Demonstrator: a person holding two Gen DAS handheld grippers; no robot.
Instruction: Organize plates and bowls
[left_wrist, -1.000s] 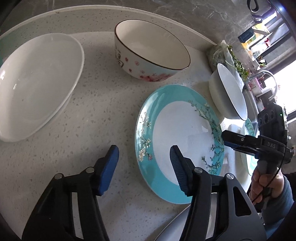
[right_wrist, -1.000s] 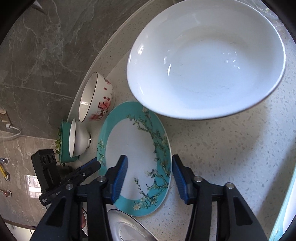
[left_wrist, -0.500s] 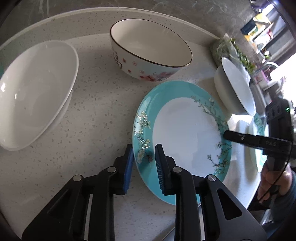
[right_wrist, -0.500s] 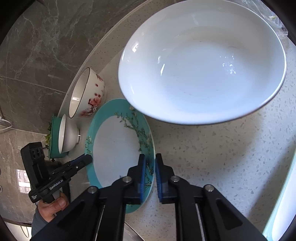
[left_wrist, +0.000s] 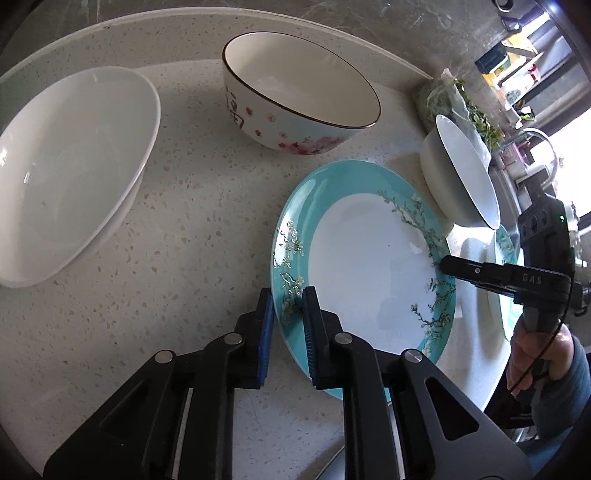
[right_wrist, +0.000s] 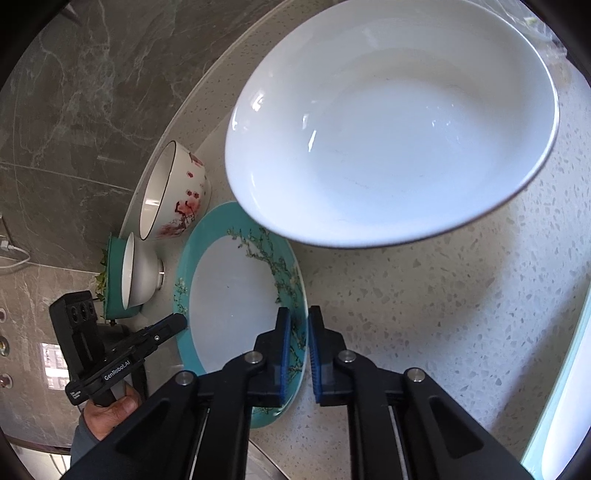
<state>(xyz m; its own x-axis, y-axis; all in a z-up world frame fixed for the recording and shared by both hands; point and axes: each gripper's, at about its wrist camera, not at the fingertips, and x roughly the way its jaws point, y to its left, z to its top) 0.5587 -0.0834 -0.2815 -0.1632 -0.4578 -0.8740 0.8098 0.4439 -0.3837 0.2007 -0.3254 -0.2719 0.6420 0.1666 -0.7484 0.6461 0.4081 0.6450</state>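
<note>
My left gripper is closing on the teal blossom plate's near rim, my right gripper clamped on the opposite rim. Plate lies on the table; bowls unsorted.

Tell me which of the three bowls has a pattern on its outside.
The floral bowl at the back of the counter: red blossoms on its wall and a dark rim line. The large shallow bowl and the small footed bowl are plain white.
</note>
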